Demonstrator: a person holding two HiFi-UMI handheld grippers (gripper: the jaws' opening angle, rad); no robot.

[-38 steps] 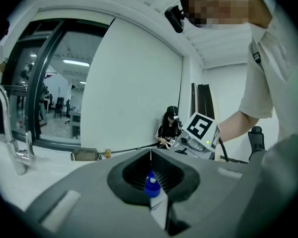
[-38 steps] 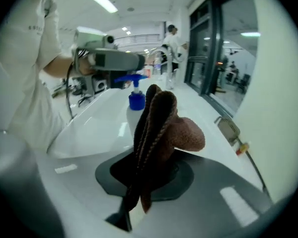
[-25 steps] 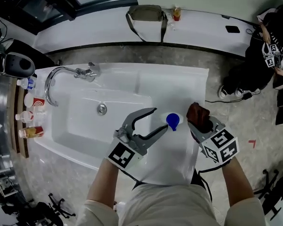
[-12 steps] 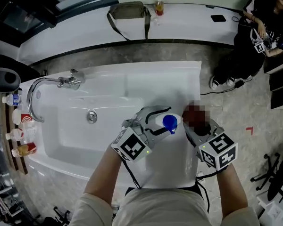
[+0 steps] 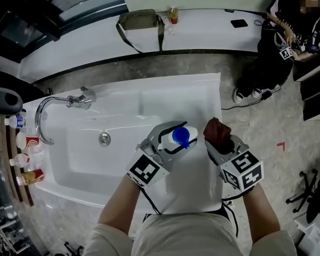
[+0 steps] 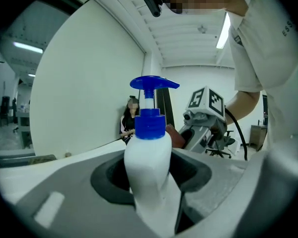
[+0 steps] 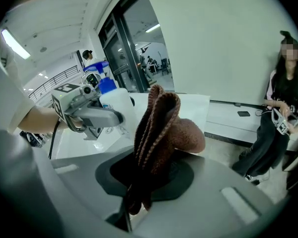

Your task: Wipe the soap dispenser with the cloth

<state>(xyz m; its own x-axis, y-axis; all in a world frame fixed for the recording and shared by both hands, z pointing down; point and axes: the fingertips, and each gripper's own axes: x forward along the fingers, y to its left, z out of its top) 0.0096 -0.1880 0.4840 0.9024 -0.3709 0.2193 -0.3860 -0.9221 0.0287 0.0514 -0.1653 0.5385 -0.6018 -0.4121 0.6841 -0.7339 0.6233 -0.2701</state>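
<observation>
Evidently set-up only: left hand-held gripper (image 5: pixel 172 138) clamps the blue-pumped soap dispenser (image 5: pixel 180 136) upright over the sink unit's (image 5: pixel 149 87) right-hand flat, right hand-held gripper (image 5: pixel 220 141) pinches the brown cloth (image 5: pixel 215 129) just beside it, apart; wiping not yet begun.

Sink basin (image 5: pixel 77 161) open beside left hand-held gripper (image 5: pixel 177 138); faucet (image 5: pixel 79 98) seemingly well apart.
</observation>
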